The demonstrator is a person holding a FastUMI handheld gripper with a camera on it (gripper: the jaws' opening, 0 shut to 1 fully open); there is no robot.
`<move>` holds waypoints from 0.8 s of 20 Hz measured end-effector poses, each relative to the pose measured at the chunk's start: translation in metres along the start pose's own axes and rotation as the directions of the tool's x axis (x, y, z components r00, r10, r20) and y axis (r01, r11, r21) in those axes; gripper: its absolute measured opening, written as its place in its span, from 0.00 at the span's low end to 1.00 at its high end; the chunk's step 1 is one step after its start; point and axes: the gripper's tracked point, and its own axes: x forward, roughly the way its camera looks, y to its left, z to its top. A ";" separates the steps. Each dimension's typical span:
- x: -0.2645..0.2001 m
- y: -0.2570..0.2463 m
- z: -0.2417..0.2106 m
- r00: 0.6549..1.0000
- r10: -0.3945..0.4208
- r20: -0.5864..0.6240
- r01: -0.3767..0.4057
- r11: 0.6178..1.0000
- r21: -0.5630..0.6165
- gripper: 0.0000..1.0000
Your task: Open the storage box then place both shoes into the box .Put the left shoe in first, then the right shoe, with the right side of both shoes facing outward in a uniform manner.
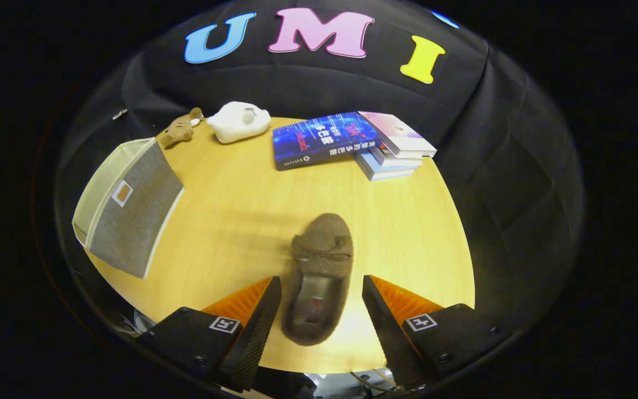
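Storage box (pixel 130 208): one, lying on the table (pixel 230 216), well left of the fingers.
Shoe (pixel 319 277): one seen, lying between the spread fingers, untouched.
Gripper (pixel 322 293): held wide; the heel sides should be squeezed evenly.
Books (pixel 352 144): about four, stacked beyond.
Plush toys (pixel 216 126): two.

Fuzzy cloth shoe (pixel 322 260) on a smooth, matt wooden table (pixel 230 221) — woven fabric storage box (pixel 130 208), glossy paper book covers (pixel 324 138).

A recording booth: black cloth wall (pixel 319 91) behind a round wooden table (pixel 230 199).
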 end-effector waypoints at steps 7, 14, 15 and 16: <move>0.063 -0.022 -0.032 0.996 -0.025 -0.088 0.023 0.999 -0.028 0.87; 0.094 -0.015 -0.018 0.996 -0.038 -0.077 0.040 0.999 0.032 0.57; 0.097 -0.020 -0.020 0.994 -0.070 -0.085 0.072 0.997 0.023 0.46; 0.099 -0.023 -0.021 0.992 -0.088 -0.085 0.091 0.995 0.030 0.36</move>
